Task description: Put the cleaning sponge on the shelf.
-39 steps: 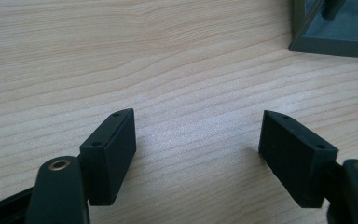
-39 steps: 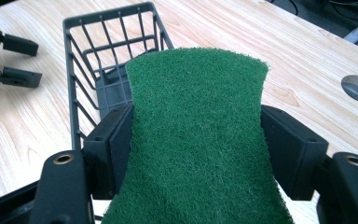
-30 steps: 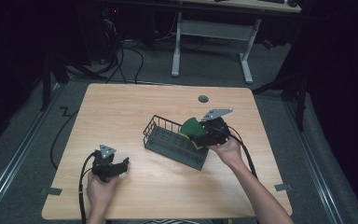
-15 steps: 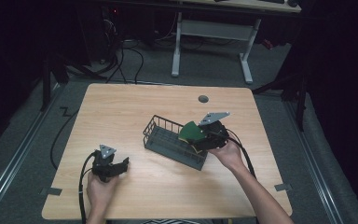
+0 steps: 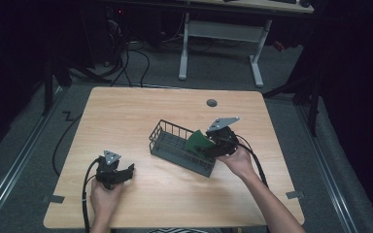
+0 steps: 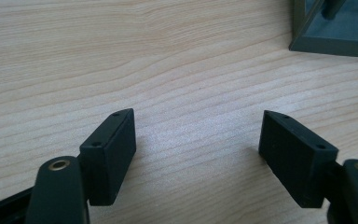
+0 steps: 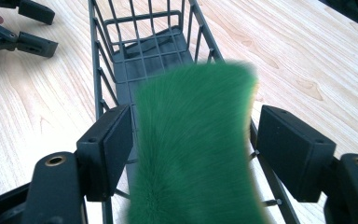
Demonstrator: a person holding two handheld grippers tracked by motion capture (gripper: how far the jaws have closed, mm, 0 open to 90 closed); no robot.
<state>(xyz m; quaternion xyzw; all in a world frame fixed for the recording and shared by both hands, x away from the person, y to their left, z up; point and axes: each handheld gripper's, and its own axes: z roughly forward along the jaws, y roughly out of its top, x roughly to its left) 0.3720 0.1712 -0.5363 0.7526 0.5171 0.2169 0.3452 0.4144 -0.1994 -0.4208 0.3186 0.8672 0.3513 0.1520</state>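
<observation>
My right tongs (image 7: 193, 140) stand spread, jaws apart either side of the green sponge (image 7: 196, 144); the left jaw looks to touch it, the right jaw stands clear; whether the sponge is gripped I cannot tell; it sits tilted over the near-right end of the wire basket (image 5: 175, 145), mid-bench toward the right edge; my left tongs (image 6: 198, 140) rest released on bare bench (image 6: 168, 56) near the front-left corner, holding nothing.
</observation>
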